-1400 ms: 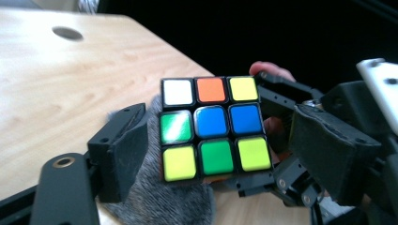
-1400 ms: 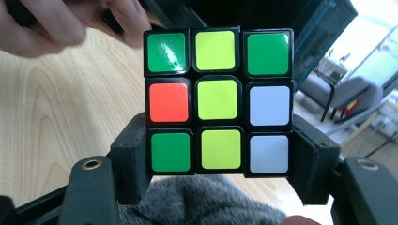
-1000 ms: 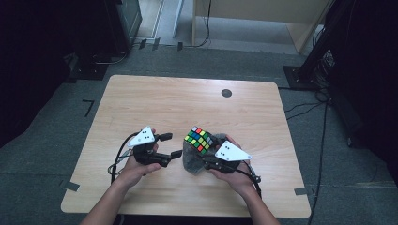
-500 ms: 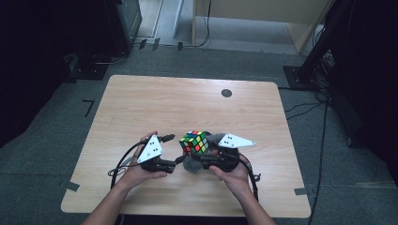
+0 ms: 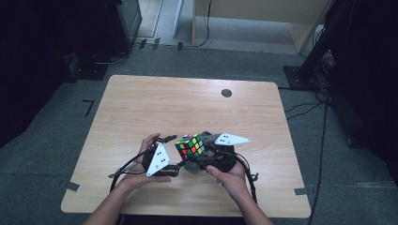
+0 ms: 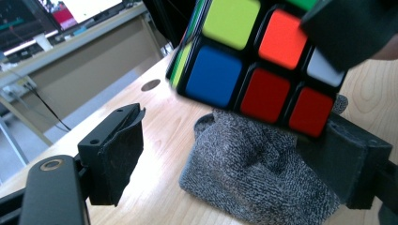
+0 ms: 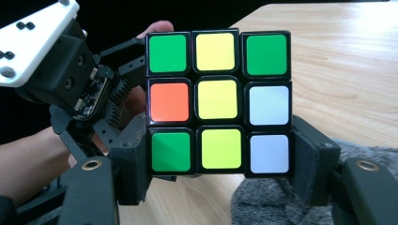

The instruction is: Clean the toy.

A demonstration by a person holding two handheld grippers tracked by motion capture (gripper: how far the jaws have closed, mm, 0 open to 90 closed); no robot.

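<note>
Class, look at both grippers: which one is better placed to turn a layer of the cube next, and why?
Probably the left gripper: its jaws stand open beside the cube, with nothing between them. The right gripper is already clamped on the cube's bottom layer, holding it above the grey cloth.

One cube [image 5: 190, 145] is seen at the centre of the high view, and one grey cloth [image 5: 191, 165] is found just below it. Two grippers are counted: the left gripper [image 5: 172, 152] and the right gripper [image 5: 205, 151]. Two hands are seen at the lower part of the frame. One table [image 5: 155, 108] is shown, with one dark round spot [image 5: 226, 93] at its upper right.
</note>
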